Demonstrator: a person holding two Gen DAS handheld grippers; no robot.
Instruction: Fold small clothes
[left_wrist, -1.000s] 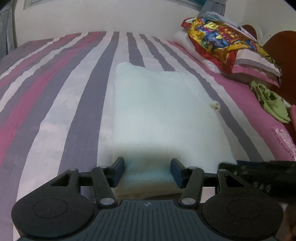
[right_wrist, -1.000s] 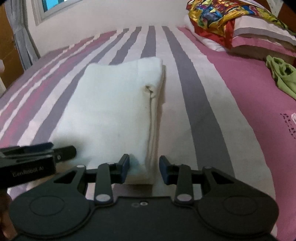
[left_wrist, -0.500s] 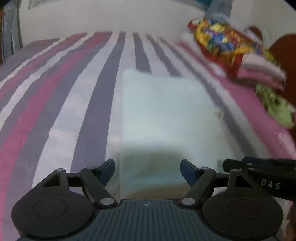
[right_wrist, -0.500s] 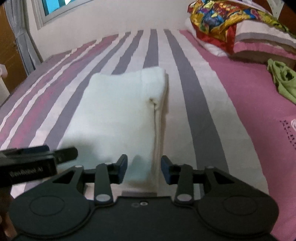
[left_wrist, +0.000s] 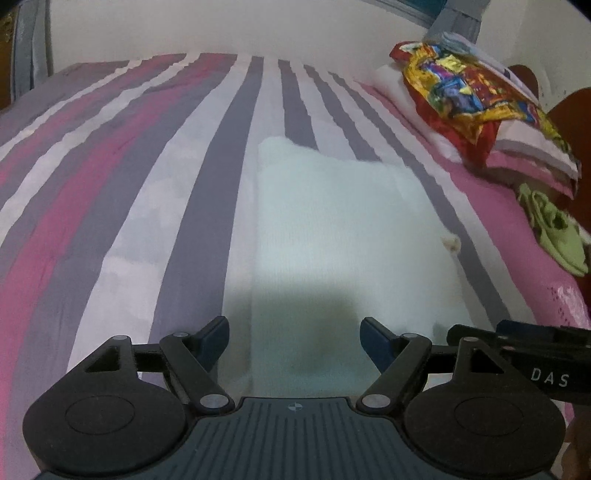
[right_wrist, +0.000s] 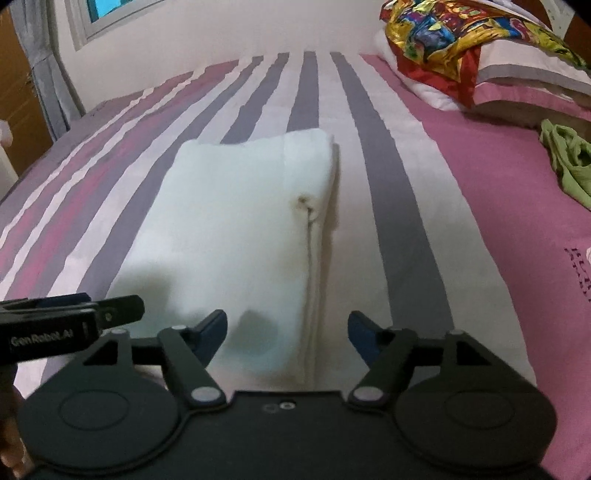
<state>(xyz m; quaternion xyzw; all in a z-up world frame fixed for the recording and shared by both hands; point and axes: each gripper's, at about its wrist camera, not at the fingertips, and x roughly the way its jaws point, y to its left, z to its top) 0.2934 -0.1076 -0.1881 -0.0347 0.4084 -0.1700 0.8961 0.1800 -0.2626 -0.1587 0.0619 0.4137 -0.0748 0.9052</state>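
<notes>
White folded cloth (left_wrist: 343, 236) near edge between left gripper (left_wrist: 294, 341) spread fingers, right gripper (right_wrist: 287, 332) fingers opening, untouched.

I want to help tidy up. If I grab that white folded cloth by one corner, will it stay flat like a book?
Probably not. The white folded cloth looks soft and fluffy, with rounded edges, so it would likely droop. Its layers lie loosely stacked along the right side, so lifting one corner would likely unfold it. It looks light, and it would probably bunch on the striped bedsheet if pushed.
</notes>
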